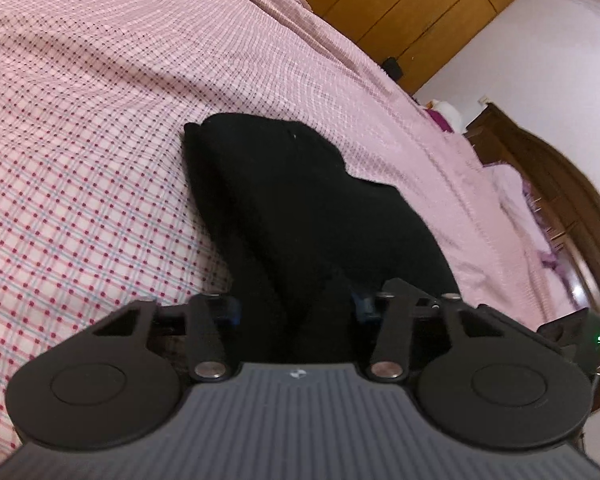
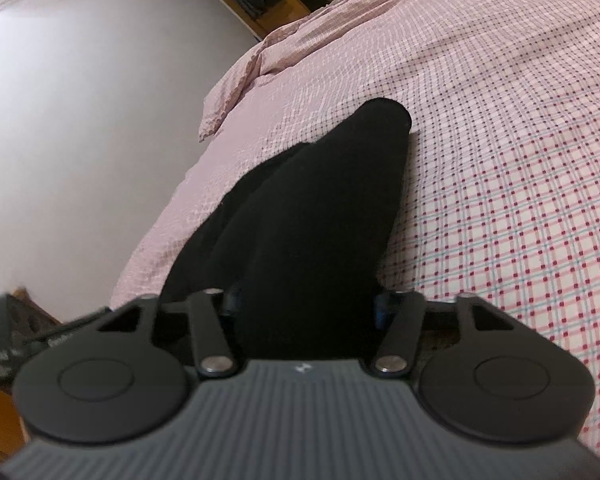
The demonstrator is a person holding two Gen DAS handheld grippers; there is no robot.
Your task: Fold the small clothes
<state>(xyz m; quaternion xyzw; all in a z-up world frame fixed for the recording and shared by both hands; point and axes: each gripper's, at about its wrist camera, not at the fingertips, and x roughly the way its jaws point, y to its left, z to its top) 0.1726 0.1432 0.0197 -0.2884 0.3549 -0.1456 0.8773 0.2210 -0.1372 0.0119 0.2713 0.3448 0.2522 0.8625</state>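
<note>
A small black garment (image 1: 300, 208) lies on the pink checked bedsheet (image 1: 80, 180). In the left wrist view its near end runs between the fingers of my left gripper (image 1: 296, 308), which is shut on it; the cloth hides the fingertips. In the right wrist view the same black garment (image 2: 320, 220) stretches from my right gripper (image 2: 304, 304) out to a rounded far end on the bed. The right gripper is shut on its near end, and the fingertips are covered by the cloth.
The bed's edge runs close to the garment in both views, with a pale wall (image 2: 80, 120) beyond it. A wooden wardrobe (image 1: 400, 8) and a dark wooden headboard (image 1: 560, 200) stand past the bed. Pink bedding (image 2: 260, 64) is bunched at the far corner.
</note>
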